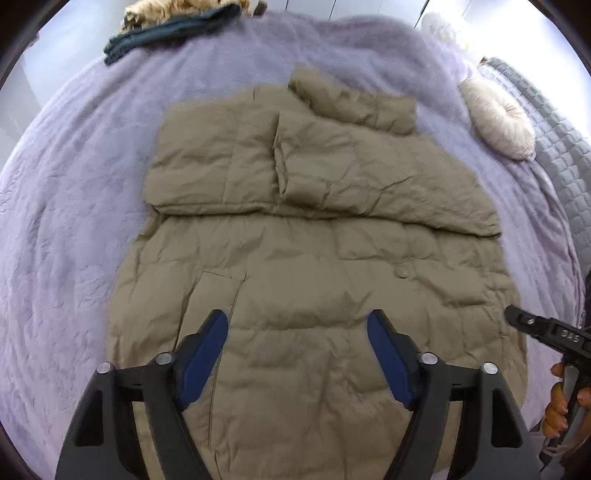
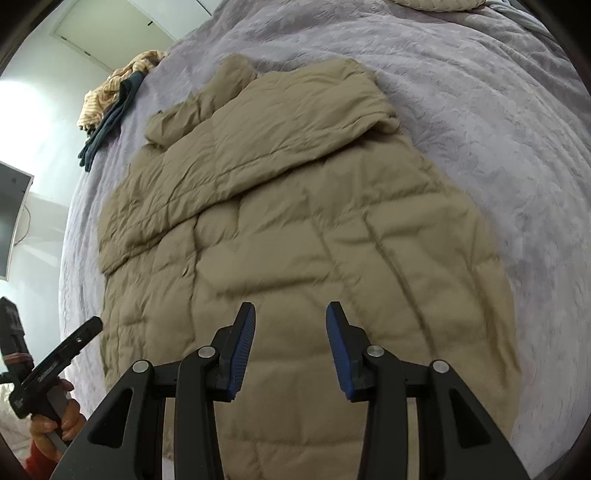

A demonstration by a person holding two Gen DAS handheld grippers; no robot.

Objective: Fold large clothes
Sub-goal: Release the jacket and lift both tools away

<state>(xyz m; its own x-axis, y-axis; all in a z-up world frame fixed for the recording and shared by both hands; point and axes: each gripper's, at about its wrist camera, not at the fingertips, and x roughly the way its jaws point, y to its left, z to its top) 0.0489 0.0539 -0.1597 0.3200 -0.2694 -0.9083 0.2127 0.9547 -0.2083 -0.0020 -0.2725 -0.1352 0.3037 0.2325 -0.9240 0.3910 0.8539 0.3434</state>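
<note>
A large tan quilted puffer coat lies flat on the lilac bed, sleeves folded across its upper part. It also shows in the right wrist view. My left gripper hovers open and empty over the coat's lower part, jaws wide apart. My right gripper hovers open and empty over the coat's lower right part. The right gripper's body shows at the right edge of the left wrist view. The left gripper's body shows at the lower left of the right wrist view.
A lilac fuzzy blanket covers the bed. A dark teal garment and a beige striped one lie at the far edge. A round cream cushion and a grey quilted cover lie at the right.
</note>
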